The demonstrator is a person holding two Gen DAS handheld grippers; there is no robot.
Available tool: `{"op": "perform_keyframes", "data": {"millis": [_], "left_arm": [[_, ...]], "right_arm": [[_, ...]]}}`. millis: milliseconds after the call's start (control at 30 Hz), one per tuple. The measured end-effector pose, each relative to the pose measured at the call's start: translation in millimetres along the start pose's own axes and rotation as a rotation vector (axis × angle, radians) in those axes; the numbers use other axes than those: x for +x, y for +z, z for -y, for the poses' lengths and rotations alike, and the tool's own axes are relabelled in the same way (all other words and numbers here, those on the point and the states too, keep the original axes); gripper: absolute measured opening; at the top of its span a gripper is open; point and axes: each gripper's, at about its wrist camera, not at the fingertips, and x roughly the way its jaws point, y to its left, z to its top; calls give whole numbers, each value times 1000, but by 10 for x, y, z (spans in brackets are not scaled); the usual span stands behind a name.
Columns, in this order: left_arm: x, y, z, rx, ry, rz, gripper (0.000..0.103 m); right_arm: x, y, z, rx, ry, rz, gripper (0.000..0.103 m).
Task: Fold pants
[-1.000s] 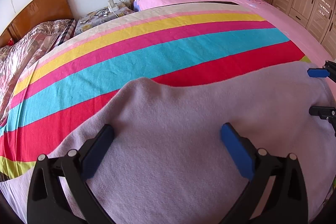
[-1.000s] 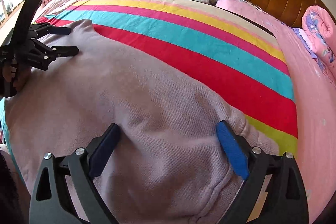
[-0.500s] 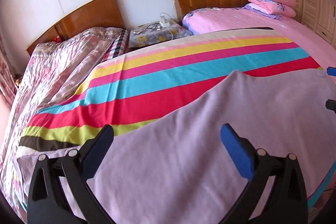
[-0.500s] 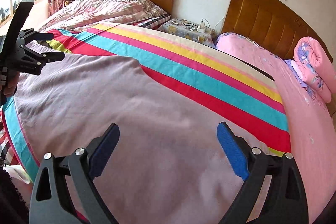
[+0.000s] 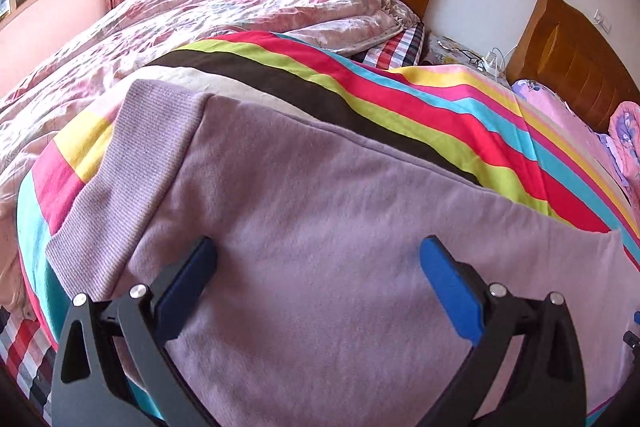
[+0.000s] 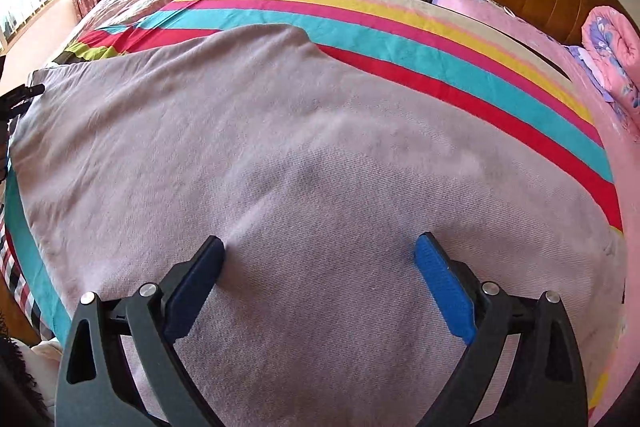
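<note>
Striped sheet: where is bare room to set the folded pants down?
Free: the striped sheet between the pants' far edge and the pink bedding. Crowded: the crumpled floral quilt beyond the ribbed cuff, and the rolled pink quilt by the headboard.

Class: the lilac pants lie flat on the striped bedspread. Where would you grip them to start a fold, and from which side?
Probably the ribbed cuff of the pants, approached from its free outer edge with the open left gripper: the edge is exposed, and the ribbing looks thicker.

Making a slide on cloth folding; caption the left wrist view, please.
Open left gripper over lilac pants spread on a striped sheet.
</note>
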Motion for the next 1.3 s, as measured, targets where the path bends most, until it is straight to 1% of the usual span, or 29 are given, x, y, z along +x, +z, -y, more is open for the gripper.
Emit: {"op": "perform_keyframes", "data": {"millis": [33,67,100,133,200,267,300,367,433,467,500,533,633,667,733,767,800,867,900,933,967,1033,1300], "left_arm": [[-57,-16,45,-9,-10,16,102],[-141,-36,72,-28,-48,38,102],[-246,-74,101,-42,-93,63,102],[-358,-118,127,-51,-117,88,102],[-550,-214,94,-89,-140,136,102],[-677,-361,-104,-195,-176,158,102],[-710,-448,-249,-264,-186,158,102],[-744,-637,-589,-403,-232,153,101],[-737,-822,-897,-525,-277,139,96],[-720,-910,-1018,-572,-329,125,87],[-688,-965,-1095,-601,-384,109,80],[-655,-1012,-1132,-616,-413,97,78],[-569,-1044,-1107,-595,-385,80,76],[-559,-1016,-1079,-580,-372,89,76],[-548,-907,-1015,-536,-321,106,76],[-540,-843,-978,-510,-281,109,76],[-506,-750,-968,-477,-223,109,76],[-483,-629,-817,-386,-88,103,76],[-473,-594,-747,-348,-38,94,78],[-457,-583,-699,-325,-7,87,79],[-443,-573,-655,-312,11,85,81],[-433,-574,-626,-299,30,87,82],[-351,-515,-650,-293,27,90,83]], "right_arm": [[-40,20,-50,-7,-37,4,92],[-88,43,-112,-21,-69,19,92],[-139,74,-201,-40,-73,38,92],[-197,106,-281,-53,-59,60,92],[-301,176,-492,-82,-12,110,92],[-365,232,-780,-142,31,146,92],[-389,249,-940,-185,56,162,92],[-443,276,-1270,-292,98,195,92],[-451,291,-1537,-371,114,215,92],[-433,300,-1625,-390,128,212,92],[-408,319,-1697,-399,141,207,92],[-391,325,-1759,-400,153,205,92],[-335,337,-1925,-411,190,187,92],[-333,330,-1989,-429,194,190,92],[-353,309,-2066,-456,201,194,92],[-358,301,-2084,-461,205,192,92],[-353,293,-2090,-462,204,189,92],[-319,282,-2081,-456,196,178,92],[-301,279,-2069,-449,192,171,92],[-286,280,-2057,-442,191,165,92],[-276,283,-2048,-436,190,163,92],[-261,283,-2034,-429,193,159,92],[-205,259,-2181,-472,205,141,92]]}}
